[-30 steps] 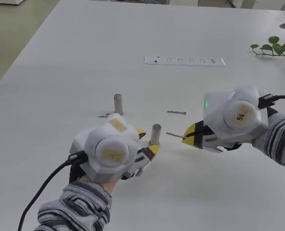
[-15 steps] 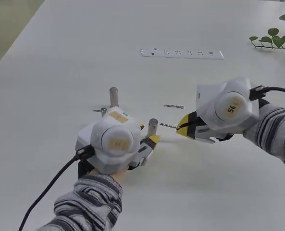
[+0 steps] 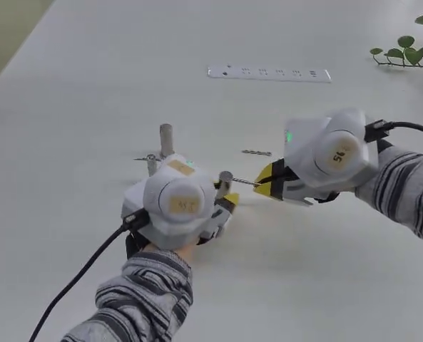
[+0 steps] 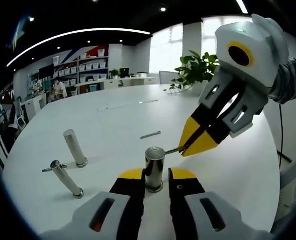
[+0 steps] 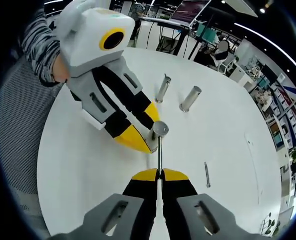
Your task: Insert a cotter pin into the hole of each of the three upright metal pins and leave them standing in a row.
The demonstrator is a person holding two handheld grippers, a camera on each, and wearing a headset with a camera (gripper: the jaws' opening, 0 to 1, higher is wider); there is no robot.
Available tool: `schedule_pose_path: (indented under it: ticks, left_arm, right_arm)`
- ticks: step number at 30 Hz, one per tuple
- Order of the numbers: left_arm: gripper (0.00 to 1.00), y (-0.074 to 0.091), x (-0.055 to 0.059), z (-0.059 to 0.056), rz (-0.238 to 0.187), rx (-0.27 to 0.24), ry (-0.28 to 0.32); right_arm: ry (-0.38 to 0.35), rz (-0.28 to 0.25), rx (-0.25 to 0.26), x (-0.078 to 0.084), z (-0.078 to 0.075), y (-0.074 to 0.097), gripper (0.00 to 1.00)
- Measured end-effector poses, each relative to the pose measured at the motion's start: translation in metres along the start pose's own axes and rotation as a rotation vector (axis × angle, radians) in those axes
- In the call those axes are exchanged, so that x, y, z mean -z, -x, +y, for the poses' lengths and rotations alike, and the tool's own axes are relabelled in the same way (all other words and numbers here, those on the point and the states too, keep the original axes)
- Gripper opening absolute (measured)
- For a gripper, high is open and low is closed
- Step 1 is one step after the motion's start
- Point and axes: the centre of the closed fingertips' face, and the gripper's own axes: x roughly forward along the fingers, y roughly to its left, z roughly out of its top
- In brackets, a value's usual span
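Jaws of the right gripper (image 3: 266, 187), right of centre in the head view, are pinched tight on one end of a cotter pin (image 3: 245, 182). Its free end points left and reaches the top of the metal pin (image 3: 225, 182) in the middle of the frame. Honestly can't tell if the tip is in the hole or just touching the side. In the right gripper view it runs straight up from bottom centre to that pin's head.

The left gripper (image 3: 224, 206), lower centre in the head view, is clamped around the lower part of the same metal pin, which stands upright on the white table (image 3: 90, 107). In the left gripper view the pin sits right between the two yellow tips at bottom centre.

Up and left of it in the head view there's a second pin (image 3: 166, 139), bare, and just beside that a third pin (image 3: 152, 163) with a cotter through its top. A spare cotter pin (image 3: 257, 152) lies flat just above the right gripper. Also a power strip (image 3: 269, 73) along the top and a plant (image 3: 407, 55) in the upper right corner.
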Motion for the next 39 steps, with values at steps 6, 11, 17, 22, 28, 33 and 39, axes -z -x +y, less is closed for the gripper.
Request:
schedule_pose_path:
  ticks: [6,11,17,22,28,33,39]
  left_arm:
    - [0.11,-0.003,0.001,0.003,0.000,-0.013,0.001]
    - [0.10,-0.004,0.002,0.003,0.005,-0.020,-0.015]
    - [0.10,-0.004,0.003,0.003,0.001,-0.026,-0.035]
    - [0.09,-0.004,0.003,0.004,0.003,-0.029,-0.032]
    - [0.09,-0.004,0.003,0.003,0.006,-0.033,-0.035]
    - [0.09,-0.003,0.003,0.004,0.004,-0.041,-0.026]
    - [0.09,-0.004,0.003,0.004,0.002,-0.050,-0.021]
  right_arm:
    - [0.020,-0.001,-0.020,-0.001,0.000,0.000,0.00]
    - [0.016,-0.009,-0.039,-0.003,0.000,0.001,0.00]
    - [0.027,-0.019,-0.052,-0.007,0.000,0.002,0.00]
    - [0.027,-0.013,-0.059,-0.008,0.001,0.002,0.00]
    - [0.031,-0.038,-0.073,-0.015,0.002,0.001,0.00]
    - [0.044,-0.029,-0.071,-0.015,0.001,-0.002,0.00]
    - [0.065,-0.023,-0.064,-0.022,0.001,-0.007,0.00]
